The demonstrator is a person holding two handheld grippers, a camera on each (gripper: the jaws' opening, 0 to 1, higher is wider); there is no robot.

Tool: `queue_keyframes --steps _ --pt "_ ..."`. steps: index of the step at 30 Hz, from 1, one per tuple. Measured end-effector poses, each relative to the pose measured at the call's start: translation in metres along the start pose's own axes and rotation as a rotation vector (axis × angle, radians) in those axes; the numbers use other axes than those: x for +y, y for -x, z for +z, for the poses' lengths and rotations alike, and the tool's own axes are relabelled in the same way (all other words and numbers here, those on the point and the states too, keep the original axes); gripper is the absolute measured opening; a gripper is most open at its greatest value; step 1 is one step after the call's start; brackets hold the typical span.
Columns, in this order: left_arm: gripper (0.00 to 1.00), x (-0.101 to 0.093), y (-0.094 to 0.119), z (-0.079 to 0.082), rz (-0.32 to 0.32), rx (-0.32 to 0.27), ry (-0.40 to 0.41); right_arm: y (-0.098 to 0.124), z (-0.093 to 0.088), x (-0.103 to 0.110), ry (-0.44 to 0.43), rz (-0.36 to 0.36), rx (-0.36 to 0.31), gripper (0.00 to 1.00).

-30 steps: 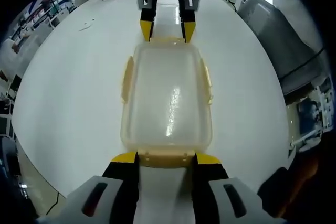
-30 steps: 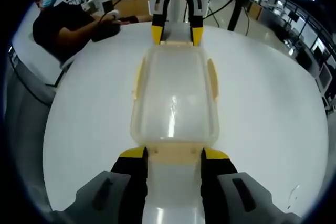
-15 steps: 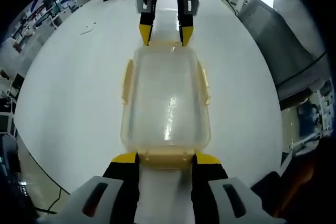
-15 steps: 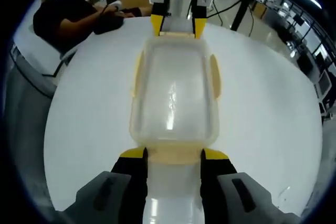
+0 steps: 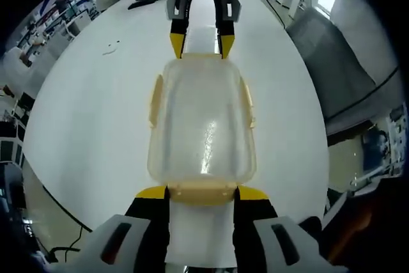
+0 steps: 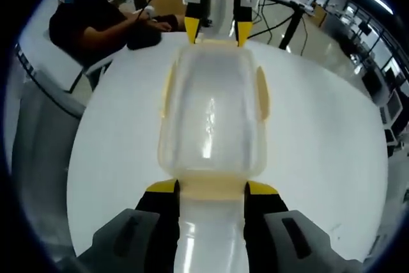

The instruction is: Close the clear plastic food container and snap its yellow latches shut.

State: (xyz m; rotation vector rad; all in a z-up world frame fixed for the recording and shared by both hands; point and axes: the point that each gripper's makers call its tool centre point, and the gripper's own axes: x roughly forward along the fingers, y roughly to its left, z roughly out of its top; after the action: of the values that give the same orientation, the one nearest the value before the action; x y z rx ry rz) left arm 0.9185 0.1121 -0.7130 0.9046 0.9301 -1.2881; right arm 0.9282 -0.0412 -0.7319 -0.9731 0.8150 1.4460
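Clear, thin plastic with pale yellow trim: the food container [image 5: 202, 126] sits lid-on in the middle of the round white worktop [image 5: 83, 107], its long axis running from six to twelve o'clock in both views. In the right gripper view the same container [image 6: 212, 119] shows a bright glare stripe down the lid, so the surface looks glossy and probably slick. It appears empty, so I would judge it light and apt to skid or flex if pushed from one side only.

Yellow side latches [image 5: 155, 99] at nine and three o'clock look flared slightly outward, though I cannot tell whether they are snapped. The end latch [image 5: 202, 192] at six o'clock lies between the jaws of the left tool [image 5: 202, 192], which stand apart on either side of it, touching or just beside its corners, clamped on nothing. The right tool [image 6: 212, 188] is placed the same way at its own end latch [image 6: 212, 187], jaws spread. Each tool also shows at twelve o'clock in the other's view.

Best purchase, I reckon, is on the stiffer latch tabs and rim, not the springy lid centre, with both ends braced together.

A seated person [image 6: 96, 23] works at eleven o'clock beyond the worktop.
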Motion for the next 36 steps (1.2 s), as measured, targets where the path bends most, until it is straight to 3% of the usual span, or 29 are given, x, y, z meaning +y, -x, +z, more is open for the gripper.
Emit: queue_keyframes --steps 14,36 --pt "0.32 -0.007 0.010 0.040 0.010 -0.017 0.012 0.040 -0.019 0.008 0.017 0.003 -0.001 0.35" --pt "0.32 -0.003 -0.011 0.116 0.044 -0.059 -0.020 0.085 -0.089 0.018 -0.002 -0.002 0.047 0.35"
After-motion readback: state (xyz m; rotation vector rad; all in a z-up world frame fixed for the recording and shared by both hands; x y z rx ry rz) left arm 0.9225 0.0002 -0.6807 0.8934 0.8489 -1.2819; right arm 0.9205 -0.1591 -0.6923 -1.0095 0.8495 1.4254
